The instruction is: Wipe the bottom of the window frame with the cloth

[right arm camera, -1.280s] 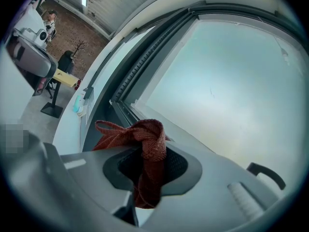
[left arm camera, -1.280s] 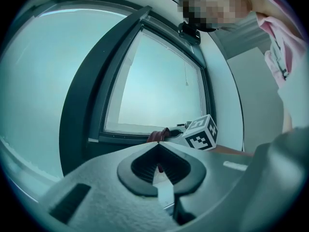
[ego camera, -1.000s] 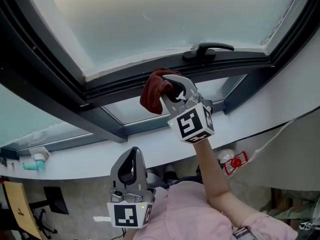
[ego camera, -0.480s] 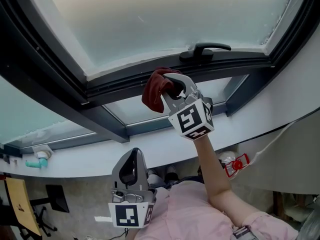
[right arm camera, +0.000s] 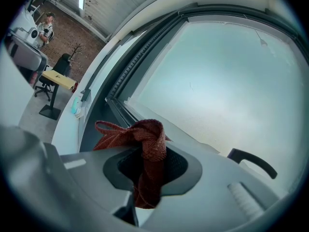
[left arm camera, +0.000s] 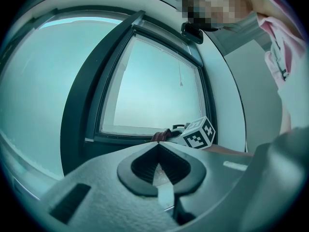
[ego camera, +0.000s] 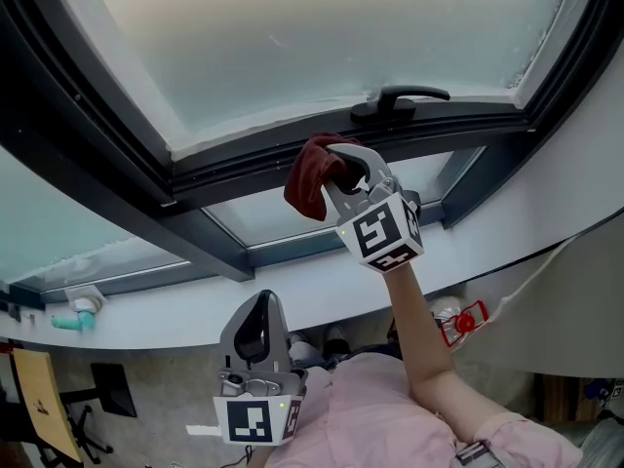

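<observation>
The right gripper pinches the dark red cloth, bunched ahead of its tips at the window frame bottom rail; the left gripper hangs well below, jaws pressed together.

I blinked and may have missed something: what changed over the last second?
The right gripper, clamped on the red cloth, slid a little rightward along the window frame, towards the handle. The left gripper stayed low, shut and empty.

Coarse-woven cloth (matt frame)
</observation>
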The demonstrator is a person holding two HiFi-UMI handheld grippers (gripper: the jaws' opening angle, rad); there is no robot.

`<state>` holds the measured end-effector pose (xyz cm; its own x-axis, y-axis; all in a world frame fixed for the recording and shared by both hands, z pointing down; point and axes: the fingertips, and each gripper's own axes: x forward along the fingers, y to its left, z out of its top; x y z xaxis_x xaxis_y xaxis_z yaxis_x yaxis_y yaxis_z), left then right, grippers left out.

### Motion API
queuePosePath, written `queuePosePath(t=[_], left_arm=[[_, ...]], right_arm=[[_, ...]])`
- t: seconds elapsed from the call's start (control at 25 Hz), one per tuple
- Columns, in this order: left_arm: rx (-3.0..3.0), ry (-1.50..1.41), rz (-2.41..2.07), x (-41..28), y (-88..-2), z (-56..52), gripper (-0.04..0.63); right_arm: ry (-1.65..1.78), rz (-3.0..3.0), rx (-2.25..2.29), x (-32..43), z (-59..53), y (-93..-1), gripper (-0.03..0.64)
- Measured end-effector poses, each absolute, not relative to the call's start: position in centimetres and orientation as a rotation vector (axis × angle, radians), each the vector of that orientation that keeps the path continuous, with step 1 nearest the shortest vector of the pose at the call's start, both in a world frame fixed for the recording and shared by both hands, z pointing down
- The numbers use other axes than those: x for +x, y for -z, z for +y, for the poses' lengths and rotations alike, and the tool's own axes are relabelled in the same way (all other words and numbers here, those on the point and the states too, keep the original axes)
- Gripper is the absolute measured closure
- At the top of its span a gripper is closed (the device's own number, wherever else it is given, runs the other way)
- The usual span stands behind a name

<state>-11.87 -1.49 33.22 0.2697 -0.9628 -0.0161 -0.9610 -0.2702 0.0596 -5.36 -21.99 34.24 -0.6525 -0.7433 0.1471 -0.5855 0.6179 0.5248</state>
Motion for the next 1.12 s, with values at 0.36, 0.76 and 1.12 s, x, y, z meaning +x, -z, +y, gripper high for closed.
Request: queuePosePath(t=[0.36, 0.76, 1.12], left_arm=[[2.472, 0.082, -1.878, -12.2, -33.3, -1.6, 0.598], [2.466, 0.085, -1.879, -12.8, -33.4, -1.5, 0.598], [2.464, 0.089, -1.88, -13.3, -33.4, -1.3, 0.598]], right_arm=[[0.623, -2.483, 1.09, -4.4, -22.2, -34.3, 0.541], [0.612, -2.465, 1.131, -3.0, -22.4, -34.3, 0.54], [0.6, -2.445, 1.174, -1.5, -22.8, -34.3, 0.541]])
